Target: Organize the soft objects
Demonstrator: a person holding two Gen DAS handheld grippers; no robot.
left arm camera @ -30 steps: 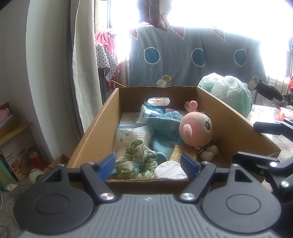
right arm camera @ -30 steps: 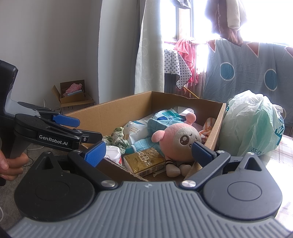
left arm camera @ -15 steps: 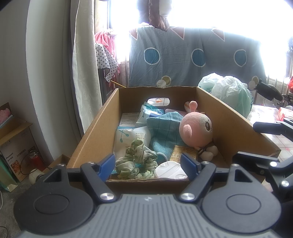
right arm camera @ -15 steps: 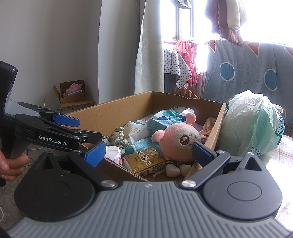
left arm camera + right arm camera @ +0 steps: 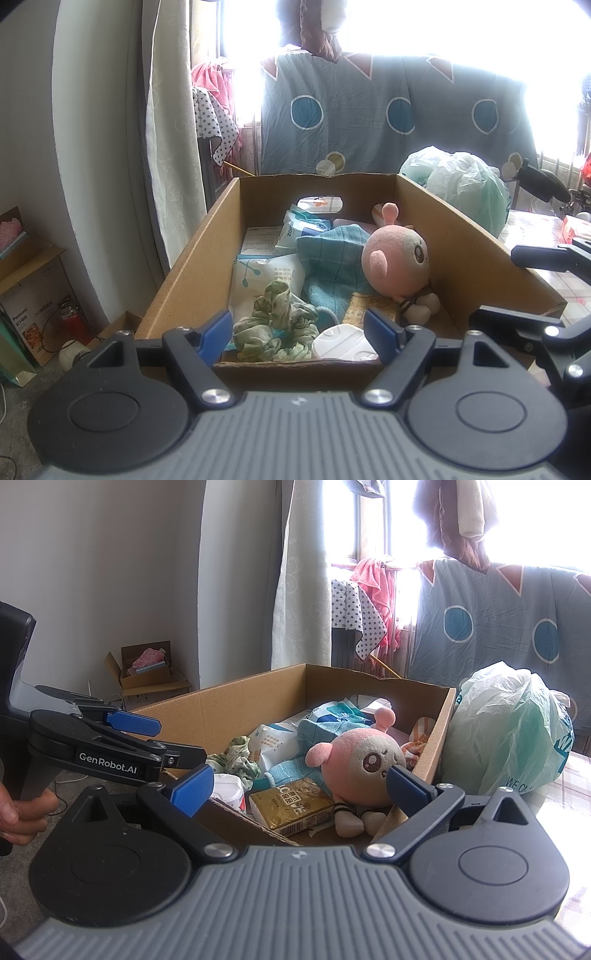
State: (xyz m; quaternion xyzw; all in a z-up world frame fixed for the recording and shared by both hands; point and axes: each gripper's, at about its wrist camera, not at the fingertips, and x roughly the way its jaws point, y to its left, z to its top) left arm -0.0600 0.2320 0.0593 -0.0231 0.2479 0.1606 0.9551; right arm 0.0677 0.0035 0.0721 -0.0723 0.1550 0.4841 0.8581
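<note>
An open cardboard box holds a pink plush toy, a teal knitted cloth, a crumpled green cloth, white wipe packs and a gold packet. My left gripper hovers open at the box's near edge, just short of the green cloth, holding nothing. My right gripper is open too, at the box's near right corner, empty, with the plush and gold packet seen between its fingers. The left gripper also shows in the right wrist view.
A pale green plastic bag sits on the table right of the box. A blue blanket with circles hangs behind. Small cardboard boxes stand on the floor at left. A person's hand grips the left tool.
</note>
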